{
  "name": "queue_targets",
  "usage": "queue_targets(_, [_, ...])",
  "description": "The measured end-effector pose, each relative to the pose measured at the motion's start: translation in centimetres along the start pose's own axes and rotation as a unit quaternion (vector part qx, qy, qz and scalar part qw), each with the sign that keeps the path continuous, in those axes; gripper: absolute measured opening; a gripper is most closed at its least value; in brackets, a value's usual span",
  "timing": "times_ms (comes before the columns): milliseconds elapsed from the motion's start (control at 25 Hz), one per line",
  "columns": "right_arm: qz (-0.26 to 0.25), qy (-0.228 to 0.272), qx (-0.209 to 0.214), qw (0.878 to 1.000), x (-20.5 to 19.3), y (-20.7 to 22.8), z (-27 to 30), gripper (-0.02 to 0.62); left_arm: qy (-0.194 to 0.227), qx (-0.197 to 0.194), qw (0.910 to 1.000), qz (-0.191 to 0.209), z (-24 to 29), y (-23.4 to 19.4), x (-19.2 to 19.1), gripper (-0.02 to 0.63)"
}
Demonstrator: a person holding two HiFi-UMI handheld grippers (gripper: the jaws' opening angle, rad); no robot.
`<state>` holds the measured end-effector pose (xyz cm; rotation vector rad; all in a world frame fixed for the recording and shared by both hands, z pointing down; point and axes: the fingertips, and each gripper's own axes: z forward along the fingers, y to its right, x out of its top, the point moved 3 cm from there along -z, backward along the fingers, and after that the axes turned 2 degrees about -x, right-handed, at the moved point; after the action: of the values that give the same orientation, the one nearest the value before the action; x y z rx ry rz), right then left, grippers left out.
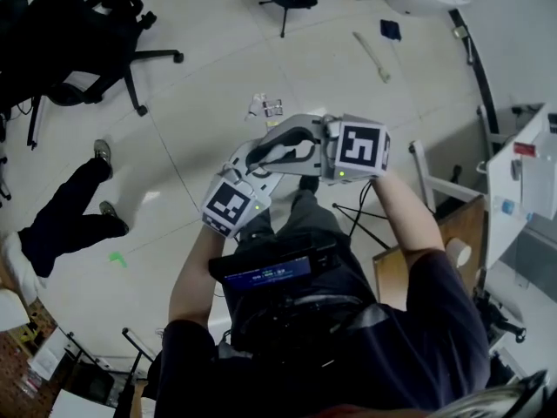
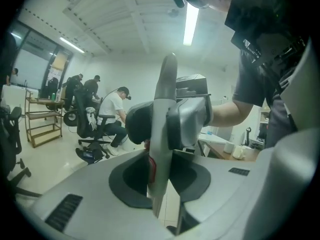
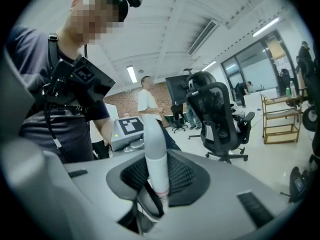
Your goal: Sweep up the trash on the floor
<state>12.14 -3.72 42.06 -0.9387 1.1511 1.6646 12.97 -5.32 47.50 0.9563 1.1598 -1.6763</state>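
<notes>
Grip: left gripper (image 2: 161,159) clamped on grey handle (image 2: 165,99), right gripper (image 3: 156,179) clamped on white handle (image 3: 154,144); tool heads unseen | Target: trash scraps (image 1: 266,107) on floor just ahead of both grippers | Step: judged best with short, low strokes that gather the scraps together | Surroundings: office chair (image 1: 96,37) left, bystander's legs (image 1: 70,220) near, white stick (image 1: 372,57) beyond.

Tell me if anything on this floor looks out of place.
Yes, litter lies loose on the floor: crumpled scraps mid-floor, a pale strip and a dark blue piece farther off, and a small green bit near a bystander's leg.
</notes>
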Motion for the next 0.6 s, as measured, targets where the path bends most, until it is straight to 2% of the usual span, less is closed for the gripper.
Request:
queue_targets(120, [-0.003,-0.009,0.003,1.0,-1.6,0.0,-1.0,0.109,0.01,0.028,0.9994,-0.016,1.6,0.5,-1.0,0.071])
queue_targets(320, [-0.003,-0.042,0.005,0.999,-5.1,0.1,-1.8,0.107,-0.002,0.018,0.9996,-0.02,4.4,1.2,-3.7,0.067])
queue_targets(440, [-0.012,-0.065,0.0,0.998,-6.8,0.6,-1.4,0.107,-0.023,0.017,0.9996,-0.007,5.5,0.7,-5.2,0.064])
queue_targets(520, [-0.031,-0.099,0.004,0.995,-8.2,1.2,-0.9,0.107,-0.046,0.021,0.9986,0.014,6.3,0.2,-6.4,0.063])
queue_targets(600, [-0.048,-0.126,0.012,0.991,-9.2,1.9,-0.4,0.107,-0.055,0.023,0.9981,0.018,7.0,-0.7,-7.4,0.063])
